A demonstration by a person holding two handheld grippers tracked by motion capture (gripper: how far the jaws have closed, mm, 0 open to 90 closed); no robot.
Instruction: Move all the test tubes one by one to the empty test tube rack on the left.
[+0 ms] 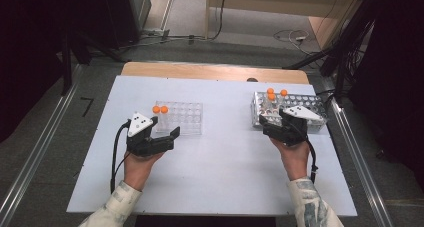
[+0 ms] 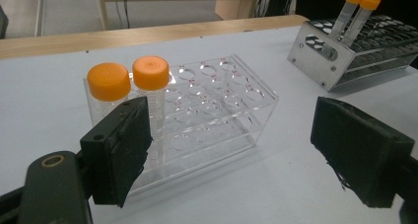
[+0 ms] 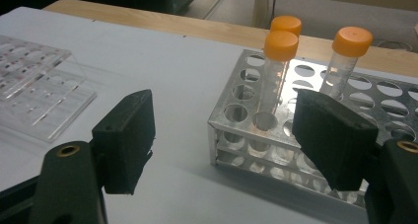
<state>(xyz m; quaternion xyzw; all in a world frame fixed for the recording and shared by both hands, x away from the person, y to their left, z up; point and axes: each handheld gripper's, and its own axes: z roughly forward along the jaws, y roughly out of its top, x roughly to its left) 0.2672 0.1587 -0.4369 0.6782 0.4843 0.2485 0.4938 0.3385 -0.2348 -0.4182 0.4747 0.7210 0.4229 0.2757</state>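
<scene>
In the high view, the left gripper (image 1: 167,137) sits at the lower left of the white table (image 1: 220,177), just in front of the clear rack (image 1: 185,118). Two orange-capped tubes (image 1: 160,110) stand at that rack's left end. In the left gripper view its jaws stand wide apart with nothing between them; the left jaw covers the lower part of the two tubes (image 2: 129,81), so their bases cannot be seen through it, and the right jaw is cut off by the frame's lower right edge.

The right gripper (image 1: 272,124) lies at the right of the high view, against the near left corner of the metal rack (image 1: 315,109), hiding that corner from above. Three orange-capped tubes (image 1: 274,94) stand in the rack's left part; there they are small and crowd together. In the right gripper view its jaws are also spread wide and empty, the rack's corner (image 3: 231,120) lying between them, and the three tubes (image 3: 281,46) rise behind. The right jaw hides the foot of the rightmost tube, and the rack's far side runs out of frame at right. The clear rack (image 3: 39,86) shows cut off at that view's left edge.
</scene>
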